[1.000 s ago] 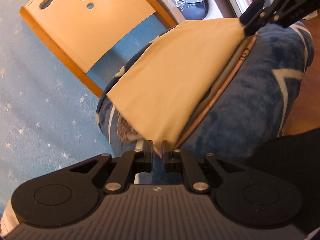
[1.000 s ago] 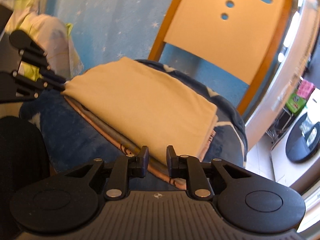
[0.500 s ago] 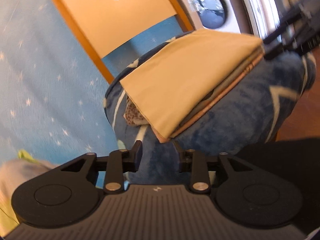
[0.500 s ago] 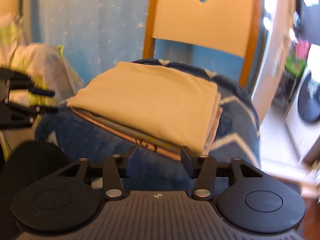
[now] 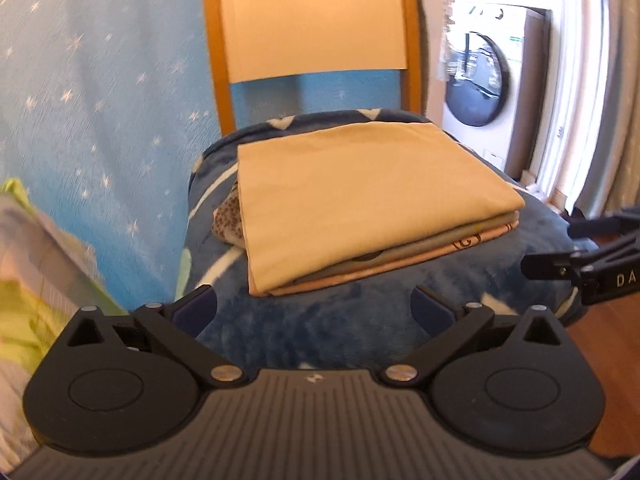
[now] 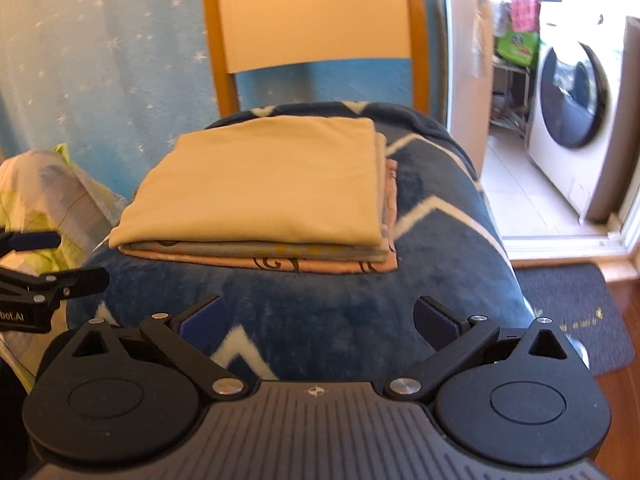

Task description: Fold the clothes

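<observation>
Here, near to far:
Left gripper (image 5: 314, 306): jaws spread wide, nothing between them; hovering off the near edge of the seat, short of the stack.
Right gripper (image 6: 318, 320): likewise splayed and empty, facing the near right corner of the stack, not touching it.
Blue blanket (image 6: 312, 312): plush, zigzag-patterned, draped over the chair seat; soft footing, likely to drag if cloth is pulled across it.
Folded stack (image 6: 256, 196): tan garment on top, grey layer under it, peach printed piece at the bottom; lying flat mid-seat, edges roughly squared, a patterned scrap poking out at the left side.
Handling: judged light, limp, no stiffness; layers probably slide on one another. Best grip likely at the two near corners, pinching all layers together, lifting level.
Unfolded pile (image 6: 48, 196): yellow-green and pale cloth left of the seat's left edge, crumpled.
Chair back (image 5: 312, 20): wooden, upright behind the stack.
Washing machine (image 6: 576, 108): far right, through the doorway.
</observation>
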Demonstrator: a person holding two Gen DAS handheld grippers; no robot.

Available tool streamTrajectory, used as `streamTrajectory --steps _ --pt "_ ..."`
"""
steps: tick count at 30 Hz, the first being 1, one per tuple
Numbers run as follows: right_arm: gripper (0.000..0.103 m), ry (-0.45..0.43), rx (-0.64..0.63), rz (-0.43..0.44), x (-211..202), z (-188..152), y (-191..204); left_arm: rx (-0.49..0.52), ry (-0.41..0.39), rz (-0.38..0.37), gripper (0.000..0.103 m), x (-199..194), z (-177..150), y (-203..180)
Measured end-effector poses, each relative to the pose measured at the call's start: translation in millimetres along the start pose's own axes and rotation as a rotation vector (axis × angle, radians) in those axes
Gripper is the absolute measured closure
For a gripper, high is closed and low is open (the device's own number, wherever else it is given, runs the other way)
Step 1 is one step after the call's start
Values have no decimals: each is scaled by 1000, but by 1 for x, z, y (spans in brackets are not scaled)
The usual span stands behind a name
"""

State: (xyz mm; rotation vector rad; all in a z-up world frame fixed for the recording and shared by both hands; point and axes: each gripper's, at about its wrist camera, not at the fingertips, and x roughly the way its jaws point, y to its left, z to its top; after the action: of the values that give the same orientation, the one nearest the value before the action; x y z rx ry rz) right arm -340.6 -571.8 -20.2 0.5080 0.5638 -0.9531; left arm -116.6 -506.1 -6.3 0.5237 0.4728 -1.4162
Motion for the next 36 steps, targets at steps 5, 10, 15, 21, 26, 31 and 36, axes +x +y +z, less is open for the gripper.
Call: streamTrajectory --steps 5,10,15,21,26,31,36 --pt "0 -18 19 -26 -12 -2 2 -33 21 20 1 -5 -2 -4" --pt "0 -18 22 -33 -23 -5 5 -58 29 38 1 -13 -2 -7" --pt "0 -21 29 -25 -34 -10 8 -58 21 47 1 -25 -1 -11" --pt "0 7 35 -30 -36 -11 10 -98 34 36 1 -29 0 -11" --pt "0 5 20 -36 -51 -6 11 -129 44 26 1 -35 1 -12" --pt "0 0 22 -49 -74 -5 12 -140 45 6 1 -50 4 -17" --pt "0 8 27 -70 -94 -8 15 -138 32 24 1 -71 6 -21"
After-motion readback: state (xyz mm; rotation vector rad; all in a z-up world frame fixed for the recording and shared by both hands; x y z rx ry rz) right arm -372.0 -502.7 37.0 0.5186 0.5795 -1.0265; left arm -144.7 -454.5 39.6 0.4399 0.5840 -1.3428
